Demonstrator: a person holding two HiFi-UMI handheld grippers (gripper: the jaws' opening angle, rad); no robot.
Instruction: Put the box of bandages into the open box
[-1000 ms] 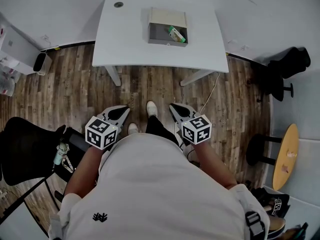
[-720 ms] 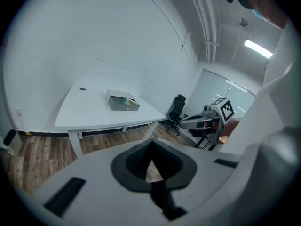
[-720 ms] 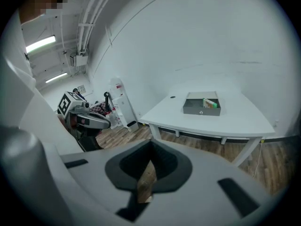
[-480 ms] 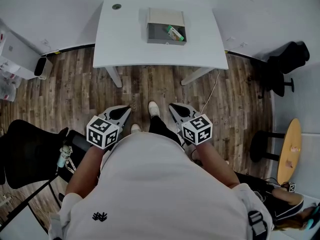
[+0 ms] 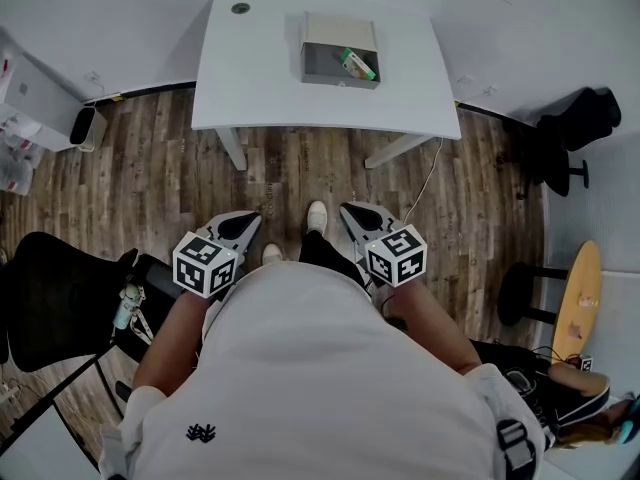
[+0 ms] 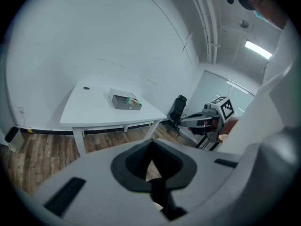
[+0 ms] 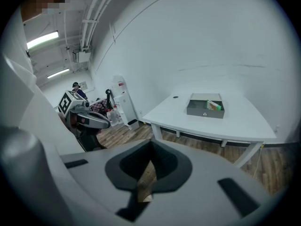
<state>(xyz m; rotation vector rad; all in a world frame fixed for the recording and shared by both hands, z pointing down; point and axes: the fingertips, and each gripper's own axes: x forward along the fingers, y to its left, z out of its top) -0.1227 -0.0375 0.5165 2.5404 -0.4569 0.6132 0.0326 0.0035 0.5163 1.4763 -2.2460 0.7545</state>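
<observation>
A grey open box (image 5: 338,52) stands on the white table (image 5: 260,78) at the far side of the room. The green and white box of bandages (image 5: 357,64) lies inside it, at its right end. Both grippers are held low by the person's waist, far back from the table. My left gripper (image 5: 242,226) is shut with nothing in it, and so is my right gripper (image 5: 358,218). In the left gripper view the open box (image 6: 122,101) with the bandages (image 6: 135,102) shows beyond the shut left gripper (image 6: 150,147). The right gripper view shows the open box (image 7: 205,108) and bandages (image 7: 214,105) likewise.
Wooden floor lies between the person and the table. A black office chair (image 5: 50,303) stands at the left, another black chair (image 5: 572,133) at the right. A round wooden stool top (image 5: 574,308) is at the right edge. A white bin (image 5: 85,125) sits by the left wall.
The view has shifted slightly and one shoe has moved a little. Both grippers stay shut in the same place by the waist.
</observation>
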